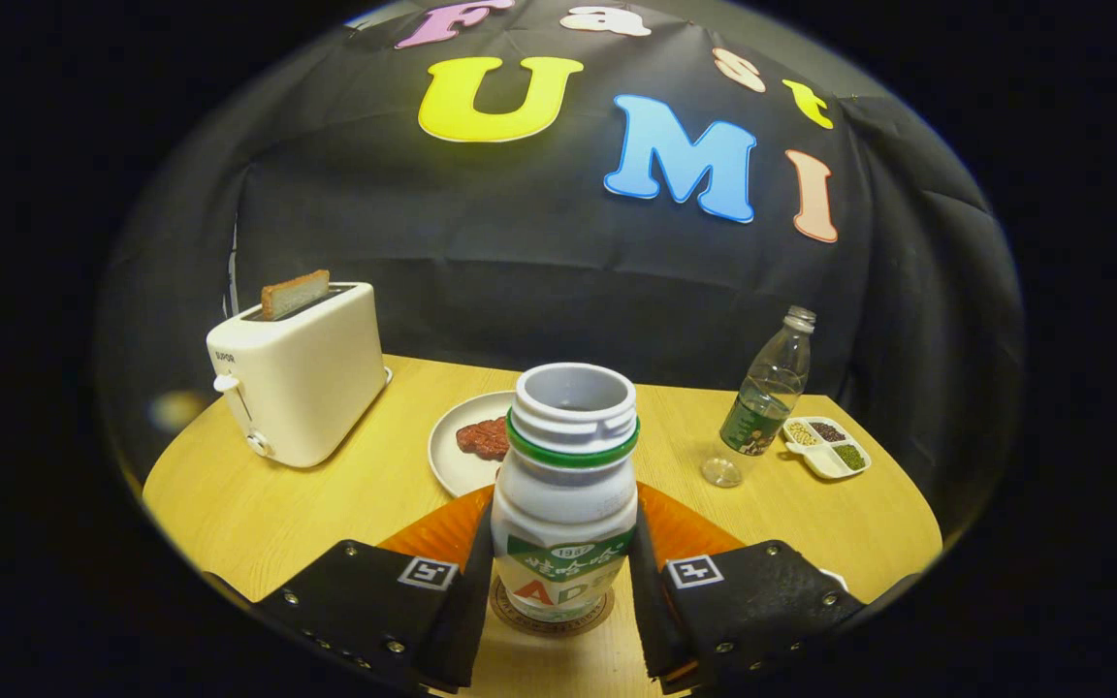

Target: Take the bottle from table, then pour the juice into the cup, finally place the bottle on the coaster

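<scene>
A white juice bottle (566, 485) with a green neck ring and an open mouth stands upright between my fingers. Its base rests on a round brown coaster (510, 613) on the wooden table (258, 504). My gripper (561, 557) is shut on the bottle, one finger against each side of its lower body. An orange object (689, 531) lies just beyond the fingers; the bottle hides most of it, so I cannot tell what it is.
A white toaster (297, 383) with a bread slice (295, 293) stands at the back left. Beyond the bottle is a white plate (457, 456) with a reddish piece of food. To the right are a clear plastic bottle (770, 388), its cap (721, 472) and a divided dish (826, 446) of grains.
</scene>
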### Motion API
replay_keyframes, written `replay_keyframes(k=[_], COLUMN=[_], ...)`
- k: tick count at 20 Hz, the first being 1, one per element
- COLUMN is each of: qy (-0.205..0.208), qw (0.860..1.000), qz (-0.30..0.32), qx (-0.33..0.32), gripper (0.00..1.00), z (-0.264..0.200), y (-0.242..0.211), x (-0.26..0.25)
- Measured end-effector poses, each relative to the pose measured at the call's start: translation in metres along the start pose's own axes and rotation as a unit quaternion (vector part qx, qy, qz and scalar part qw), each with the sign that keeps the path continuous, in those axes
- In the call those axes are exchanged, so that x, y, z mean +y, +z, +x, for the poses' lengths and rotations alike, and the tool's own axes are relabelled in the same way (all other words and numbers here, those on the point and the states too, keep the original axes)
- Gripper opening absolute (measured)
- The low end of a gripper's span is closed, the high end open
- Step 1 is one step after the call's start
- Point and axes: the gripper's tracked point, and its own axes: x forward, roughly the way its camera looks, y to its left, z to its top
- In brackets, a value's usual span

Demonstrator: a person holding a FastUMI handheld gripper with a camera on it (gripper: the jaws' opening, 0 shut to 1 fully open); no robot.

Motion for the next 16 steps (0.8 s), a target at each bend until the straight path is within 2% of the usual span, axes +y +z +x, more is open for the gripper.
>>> replay_keyframes(k=[7, 9, 10, 11, 12, 16], qy=[-0.011, -0.034, -0.041, -0.028, -0.013, -0.018], qw=[1.000, 0.999, 0.999, 1.000, 1.000, 0.998], qz=[0.023, 0.014, 0.005, 0.006, 0.013, 0.017], qx=[-0.016, -0.006, 0.003, -0.009, -0.025, -0.063], gripper=[0.64, 0.73, 0.86, 0.99, 0.98, 0.98], z=[-0.004, -0.008, -0.011, -0.015, -0.018, -0.033], y=[-0.003, -0.012, -0.015, -0.013, -0.004, 0.021], x=[-0.004, -0.012, -0.015, -0.010, -0.002, -0.012])
